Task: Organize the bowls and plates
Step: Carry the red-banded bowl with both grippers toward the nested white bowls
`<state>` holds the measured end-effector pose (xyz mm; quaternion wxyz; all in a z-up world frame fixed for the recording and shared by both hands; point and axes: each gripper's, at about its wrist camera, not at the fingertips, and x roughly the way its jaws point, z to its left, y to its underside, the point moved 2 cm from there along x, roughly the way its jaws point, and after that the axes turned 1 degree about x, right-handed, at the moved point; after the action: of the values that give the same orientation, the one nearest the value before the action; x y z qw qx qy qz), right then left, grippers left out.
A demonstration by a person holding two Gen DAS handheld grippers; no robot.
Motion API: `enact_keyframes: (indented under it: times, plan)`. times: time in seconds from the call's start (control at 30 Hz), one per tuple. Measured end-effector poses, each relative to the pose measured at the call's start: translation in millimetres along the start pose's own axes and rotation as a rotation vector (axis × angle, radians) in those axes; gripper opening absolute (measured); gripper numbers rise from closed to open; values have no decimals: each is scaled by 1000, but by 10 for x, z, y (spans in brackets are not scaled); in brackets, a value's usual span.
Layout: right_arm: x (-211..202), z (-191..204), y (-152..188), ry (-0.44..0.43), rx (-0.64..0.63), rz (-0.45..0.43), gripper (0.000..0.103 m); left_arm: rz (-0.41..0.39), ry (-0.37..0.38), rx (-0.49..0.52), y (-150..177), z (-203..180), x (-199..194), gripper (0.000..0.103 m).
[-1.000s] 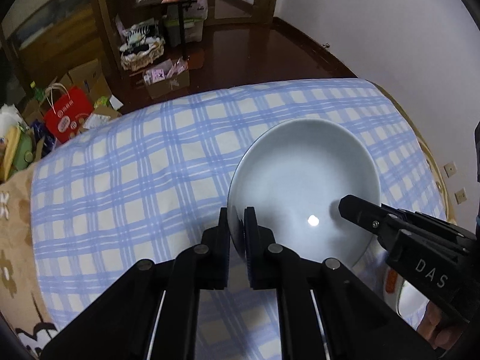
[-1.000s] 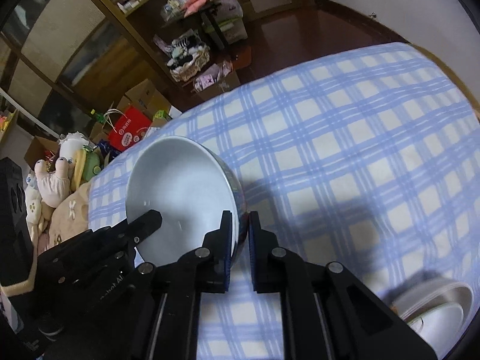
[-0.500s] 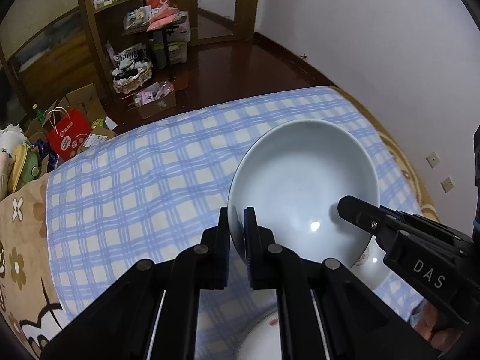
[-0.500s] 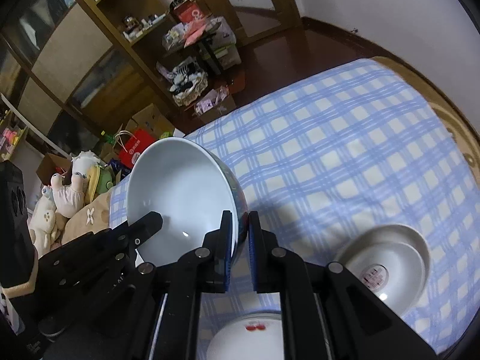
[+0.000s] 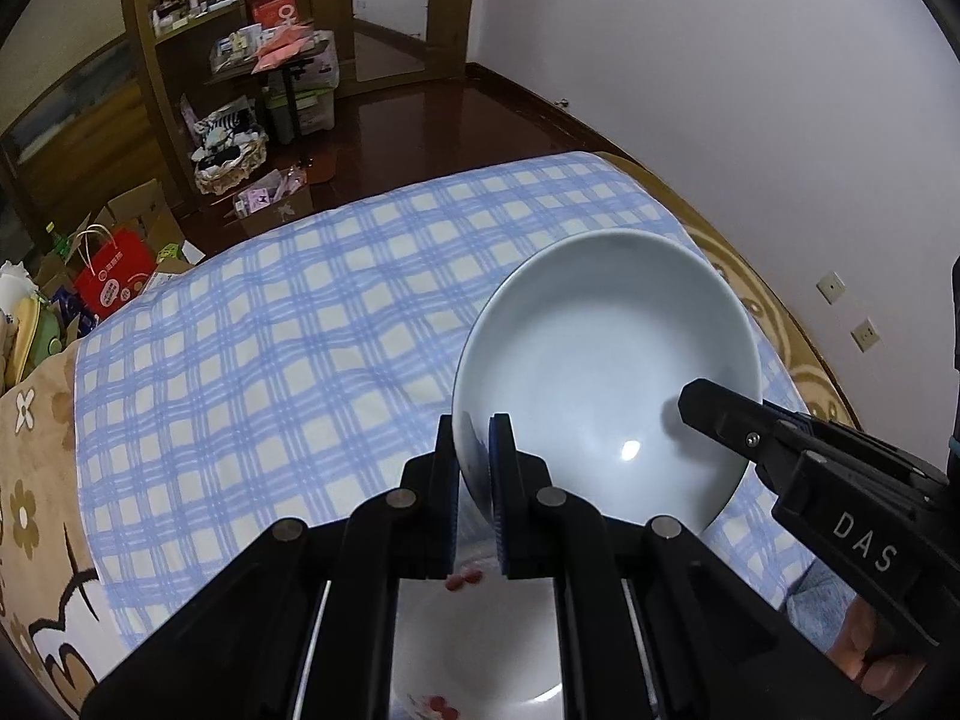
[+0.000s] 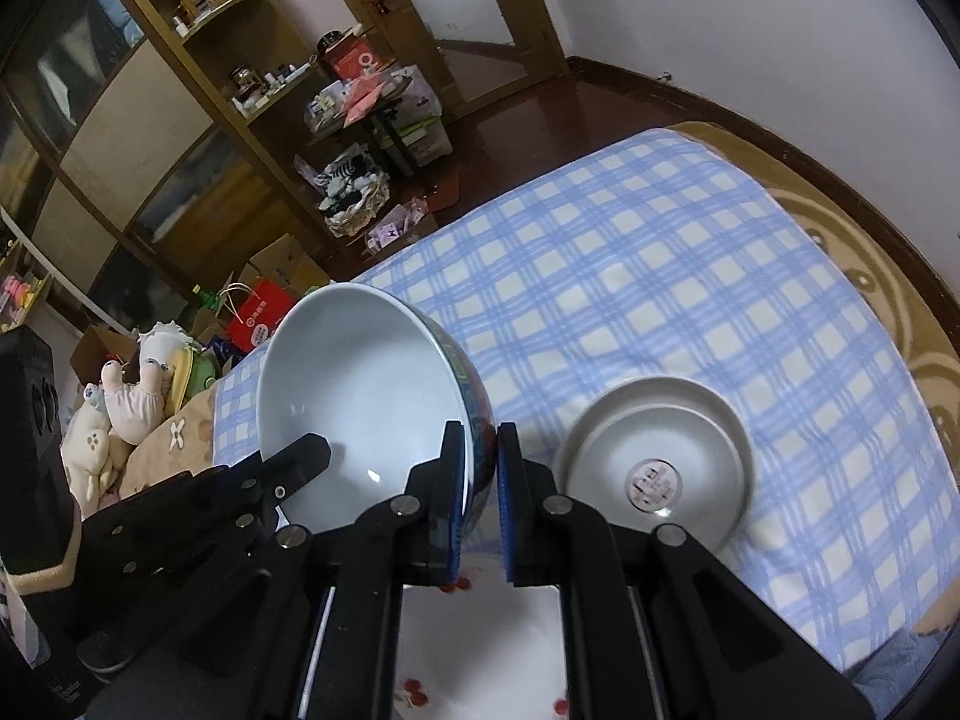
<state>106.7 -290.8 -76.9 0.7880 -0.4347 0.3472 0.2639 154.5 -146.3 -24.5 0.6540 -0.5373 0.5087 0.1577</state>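
A large pale blue-white bowl (image 5: 600,360) hangs tilted above the bed, held at two opposite rims. My left gripper (image 5: 474,438) is shut on its left rim. My right gripper (image 6: 480,450) is shut on the right rim of the same bowl (image 6: 360,396), whose outer wall is dark and patterned. In the left wrist view one of the right gripper's fingers (image 5: 720,420) lies inside the bowl. Right under the grippers lies a white plate (image 5: 480,648) with red cherries. A greyish bowl (image 6: 654,474) with a red mark in its centre sits on the bed to the right.
The bed has a blue checked cloth (image 5: 270,360) and a brown flowered blanket (image 5: 36,480) on its left side. A white wall (image 5: 720,90) runs close on the right. Boxes, a red bag (image 5: 111,282), stuffed toys (image 6: 120,408) and shelves crowd the floor beyond.
Both grippers have risen and drawn back with the bowl between them. The cherry plate and the greyish bowl have come into view below and to the right.
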Motion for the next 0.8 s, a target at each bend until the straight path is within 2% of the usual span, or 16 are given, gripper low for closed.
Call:
enact_keyframes:
  times: [0.43, 0.8]
  plan:
    - [-400, -408, 179, 34, 32, -41, 11, 1, 36, 54, 123, -526, -100, 10]
    - [-530, -680, 236, 36, 50, -66, 11, 3, 49, 85, 137, -819, -59, 10]
